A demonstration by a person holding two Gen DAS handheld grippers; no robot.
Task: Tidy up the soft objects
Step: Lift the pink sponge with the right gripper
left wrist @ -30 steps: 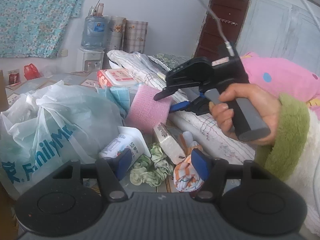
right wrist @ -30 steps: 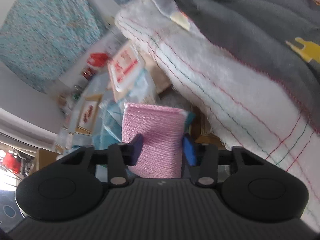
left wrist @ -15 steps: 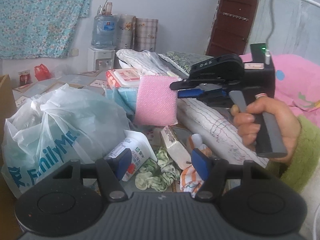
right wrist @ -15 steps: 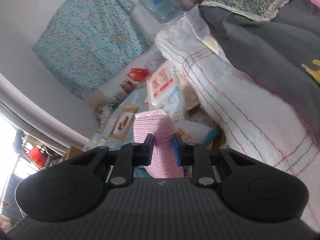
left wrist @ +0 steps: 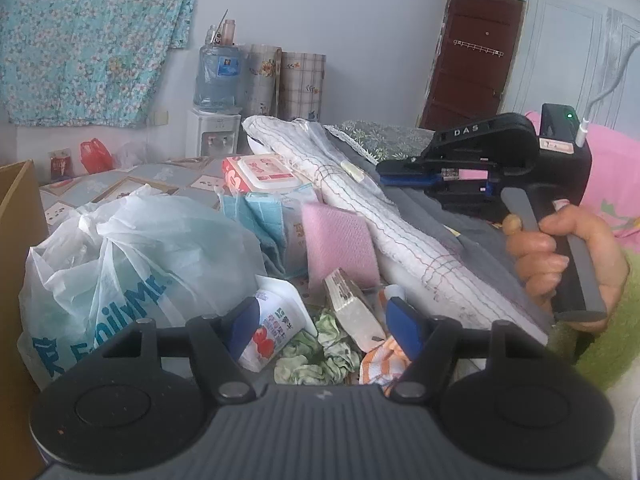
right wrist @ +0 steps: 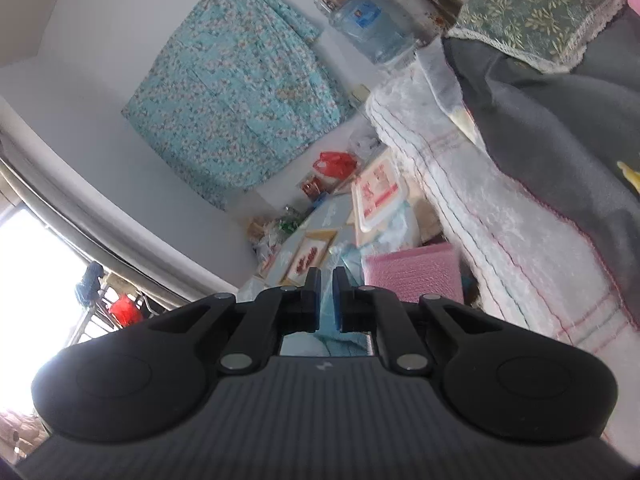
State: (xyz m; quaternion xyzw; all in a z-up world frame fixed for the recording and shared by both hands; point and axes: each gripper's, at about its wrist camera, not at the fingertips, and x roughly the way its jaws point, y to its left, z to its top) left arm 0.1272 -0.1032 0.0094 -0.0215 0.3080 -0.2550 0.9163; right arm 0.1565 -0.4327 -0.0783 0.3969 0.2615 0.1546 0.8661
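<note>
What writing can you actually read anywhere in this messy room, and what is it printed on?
"DAS": on the black right gripper.
"FamilyMa...", partly creased: on the white plastic bag.
Milk carton, wet-wipes pack and water bottle label: print too small or blurred to read.

The right hand-held gripper (right wrist: 326,280) has its blue pads almost together, with nothing held between them. A pink sponge (right wrist: 412,278) sits just to its right, apart from the pads. A white blanket (right wrist: 500,232) lies beside the sponge, under a grey one (right wrist: 560,120).
</note>
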